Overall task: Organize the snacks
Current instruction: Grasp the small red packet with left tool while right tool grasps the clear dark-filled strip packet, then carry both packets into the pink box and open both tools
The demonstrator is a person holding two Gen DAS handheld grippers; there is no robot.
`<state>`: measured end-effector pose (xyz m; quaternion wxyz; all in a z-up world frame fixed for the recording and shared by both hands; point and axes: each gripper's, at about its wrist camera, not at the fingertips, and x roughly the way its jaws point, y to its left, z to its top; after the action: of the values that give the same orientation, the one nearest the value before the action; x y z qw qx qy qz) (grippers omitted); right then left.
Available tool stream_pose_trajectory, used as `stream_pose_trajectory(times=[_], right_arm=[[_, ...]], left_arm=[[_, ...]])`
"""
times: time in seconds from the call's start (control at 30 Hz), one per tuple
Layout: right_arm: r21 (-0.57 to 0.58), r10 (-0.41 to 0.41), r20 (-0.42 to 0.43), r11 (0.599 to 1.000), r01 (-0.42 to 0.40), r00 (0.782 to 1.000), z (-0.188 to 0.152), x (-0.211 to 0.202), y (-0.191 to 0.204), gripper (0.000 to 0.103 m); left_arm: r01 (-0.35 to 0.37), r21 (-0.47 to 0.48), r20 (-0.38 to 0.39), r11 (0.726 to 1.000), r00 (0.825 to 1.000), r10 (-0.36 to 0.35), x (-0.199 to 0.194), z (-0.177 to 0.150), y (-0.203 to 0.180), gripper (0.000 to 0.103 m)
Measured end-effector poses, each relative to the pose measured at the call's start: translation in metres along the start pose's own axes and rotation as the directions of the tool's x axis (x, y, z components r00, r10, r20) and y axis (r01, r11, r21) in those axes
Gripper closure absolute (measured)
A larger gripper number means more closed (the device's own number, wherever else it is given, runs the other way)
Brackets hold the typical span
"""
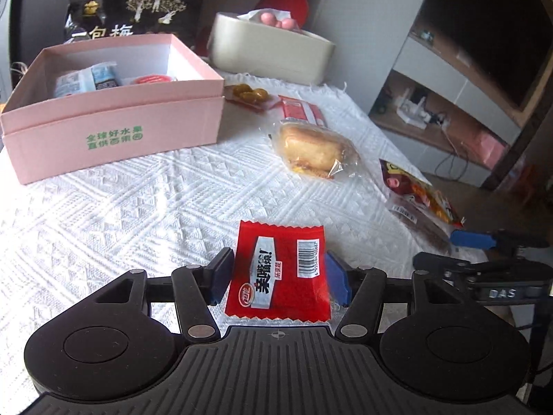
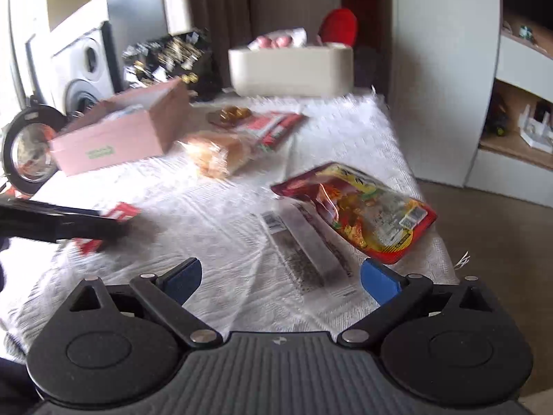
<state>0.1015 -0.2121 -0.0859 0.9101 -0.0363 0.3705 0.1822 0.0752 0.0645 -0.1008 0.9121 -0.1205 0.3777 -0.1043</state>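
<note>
overhead, white woven tablecloth [image 1: 138, 214]

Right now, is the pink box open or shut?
Open. The pink box has no lid on top, and wrapped snacks show inside it.

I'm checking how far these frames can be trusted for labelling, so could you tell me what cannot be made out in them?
- Pink box contents: left wrist view, the near wall hides most of them.
- Red packet lower edge: left wrist view, behind the left gripper body.
- Colourful snack bag print: right wrist view, motion blur.
- Right gripper: open, empty.
</note>
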Motion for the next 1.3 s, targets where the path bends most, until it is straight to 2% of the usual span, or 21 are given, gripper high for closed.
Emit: stream_pose_trajectory(times=[0.07,0.1,0.17,0.2,0.23,0.3,0.47,0.57,0.63,0.8,0.9,1.0,1.03,1.17,1.3], right_arm=[[0.018,-0.038,-0.009,0.999,0.038,0.999,0.001,0.01,0.001,0.005],[0.017,-0.012,-0.016,1.0,0.013,1.0,0.002,0.01,0.003,0.005],[-0.005,0.129,-0.027,0.992,-0.129,0.991,0.002,0.001,0.007,0.007],[-0.017,0.174,-0.03,0.985,-0.174,0.984,0.002,-0.001,0.01,0.008],[-0.032,0.178,-0.025,0.983,-0.179,0.984,0.002,-0.003,0.013,0.008],[-0.051,0.102,-0.01,0.993,-0.102,0.995,0.005,0.0,0.019,0.008],[0.074,-0.012,-0.029,0.997,0.014,1.0,0.024,0.029,0.009,0.015],[0.04,-0.052,-0.029,0.998,0.053,0.998,0.033,0.04,0.018,0.036],[-0.027,-0.089,-0.028,0.996,0.088,0.996,0.035,0.042,0.03,0.062],[-0.068,-0.012,-0.044,0.998,0.009,0.999,0.028,0.026,0.043,0.064],[-0.064,0.031,-0.051,0.997,-0.034,0.998,0.025,0.011,0.044,0.064],[-0.07,0.074,-0.028,0.995,-0.076,0.997,0.028,-0.01,0.048,0.064],[-0.078,0.089,-0.011,0.993,-0.09,0.996,0.031,-0.018,0.049,0.064],[-0.126,0.146,0.094,0.983,-0.134,0.985,0.062,-0.055,0.059,0.064],[-0.176,0.188,0.226,0.973,-0.149,0.956,0.111,-0.087,0.07,0.064]], left_arm=[[0.01,0.002,0.019,1.0,1.0,-0.01,0.0,-0.002,0.0,0.039],[0.014,0.011,0.027,1.0,1.0,-0.015,0.0,-0.003,0.0,0.039],[0.012,0.037,0.042,0.999,0.999,-0.014,0.002,-0.006,-0.003,0.038],[0.008,0.047,0.049,0.999,0.999,-0.01,0.002,-0.008,-0.005,0.038],[0.002,0.058,0.057,0.998,0.998,-0.006,0.003,-0.009,-0.007,0.038],[-0.018,0.091,0.072,0.996,0.997,0.011,0.004,-0.013,-0.013,0.038],[-0.097,0.198,0.093,0.975,0.992,0.08,0.007,-0.023,-0.03,0.036],[-0.118,0.21,0.08,0.971,0.991,0.103,0.008,-0.022,-0.035,0.036],[-0.119,0.205,0.064,0.972,0.992,0.108,0.007,-0.019,-0.035,0.036],[-0.136,0.23,0.038,0.964,0.991,0.13,0.005,-0.02,-0.04,0.036],[-0.121,0.212,0.029,0.97,0.993,0.118,-0.001,-0.021,-0.038,0.037],[-0.064,0.147,0.032,0.987,0.998,0.06,-0.016,-0.019,-0.029,0.05],[-0.052,0.134,0.045,0.99,0.998,0.046,-0.024,-0.018,-0.025,0.06],[-0.074,0.082,0.143,0.994,0.988,0.062,-0.061,0.002,-0.007,0.06],[-0.135,0.053,0.276,0.989,0.954,0.116,-0.097,0.043,0.012,0.061]])
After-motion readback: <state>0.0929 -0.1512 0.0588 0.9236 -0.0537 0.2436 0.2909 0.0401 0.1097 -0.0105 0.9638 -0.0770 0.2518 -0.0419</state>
